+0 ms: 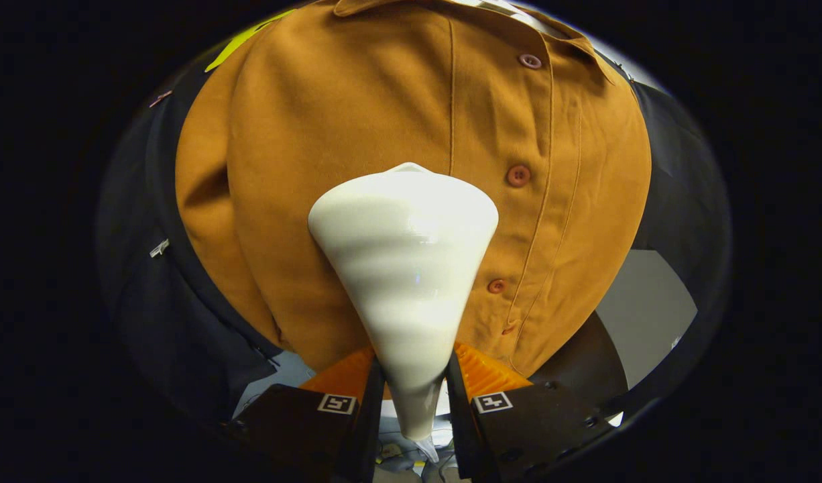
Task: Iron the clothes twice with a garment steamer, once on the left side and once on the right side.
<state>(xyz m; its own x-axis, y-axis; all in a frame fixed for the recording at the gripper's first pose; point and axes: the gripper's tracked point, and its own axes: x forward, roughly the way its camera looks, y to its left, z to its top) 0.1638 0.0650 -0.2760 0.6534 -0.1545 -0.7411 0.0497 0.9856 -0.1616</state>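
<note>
A brown button-up shirt [357,121] hangs just ahead of me against the booth wall, its button placket [518,176] running down to the right of the steamer. A white cone-shaped garment steamer [404,268] sits between my fingers [367,402], narrow handle down, wide head pointing at the shirt. The gripper [414,396] is shut on the steamer's handle. The head rests on or very near the shirt's front panel left of the buttons; I cannot tell whether it touches.
Black cloth wall [156,302] surrounds the shirt on both sides. A grey floor patch [646,302] shows at the lower right beyond the shirt's hem. Cables [411,456] lie on the floor below the steamer handle.
</note>
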